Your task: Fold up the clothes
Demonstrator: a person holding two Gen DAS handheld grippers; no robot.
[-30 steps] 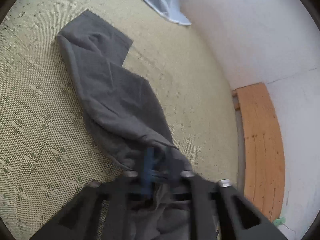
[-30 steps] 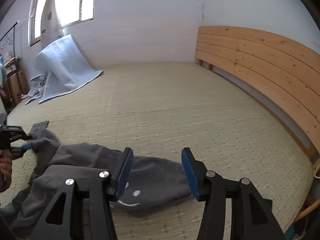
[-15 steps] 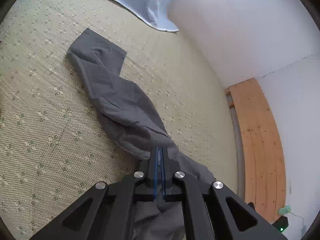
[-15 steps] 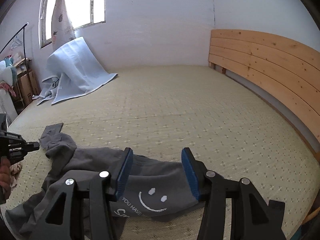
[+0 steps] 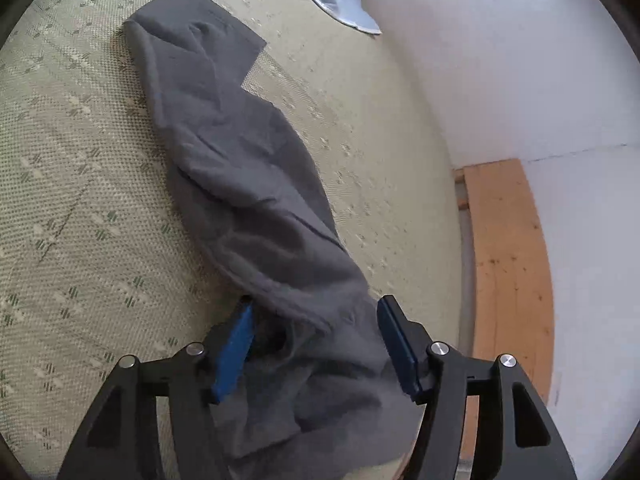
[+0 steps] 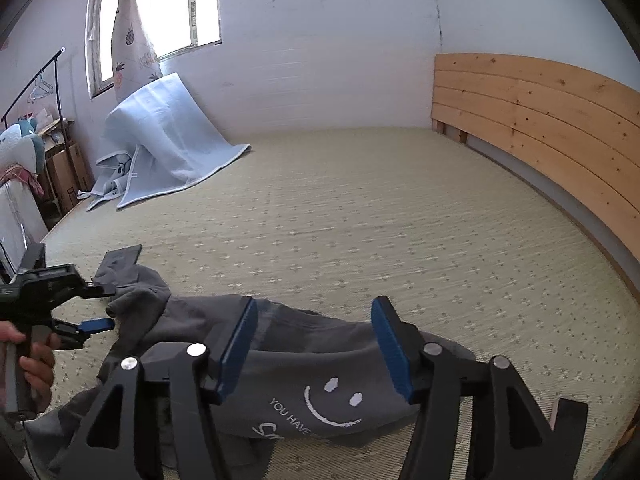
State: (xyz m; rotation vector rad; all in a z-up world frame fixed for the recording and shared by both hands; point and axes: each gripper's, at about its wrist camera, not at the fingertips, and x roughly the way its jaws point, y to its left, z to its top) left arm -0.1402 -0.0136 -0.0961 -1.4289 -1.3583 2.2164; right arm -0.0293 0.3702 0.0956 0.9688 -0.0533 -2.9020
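A dark grey garment (image 5: 240,184) lies crumpled and twisted in a long strip on the woven mat (image 5: 80,200). My left gripper (image 5: 314,312) hovers over its near end; the jaws are opening, with cloth bunched between the blue pads but not pinched. In the right wrist view the same garment (image 6: 320,380) shows a white smiley print. My right gripper (image 6: 315,308) sits just above that part, its jaws opening too, with fabric below them and untouched by the pads. The left gripper (image 6: 104,307) appears there at the left, held by a hand (image 6: 32,364).
A wooden headboard (image 6: 540,128) runs along the right side of the mat (image 6: 360,220). A light blue blanket (image 6: 168,148) leans on the far wall under a window. A clothes rack (image 6: 40,84) and boxes stand at the far left.
My left gripper was shut on the garment's edge and has opened, letting the cloth go. The right jaws have widened a little. The smiley print has come into the right wrist view.
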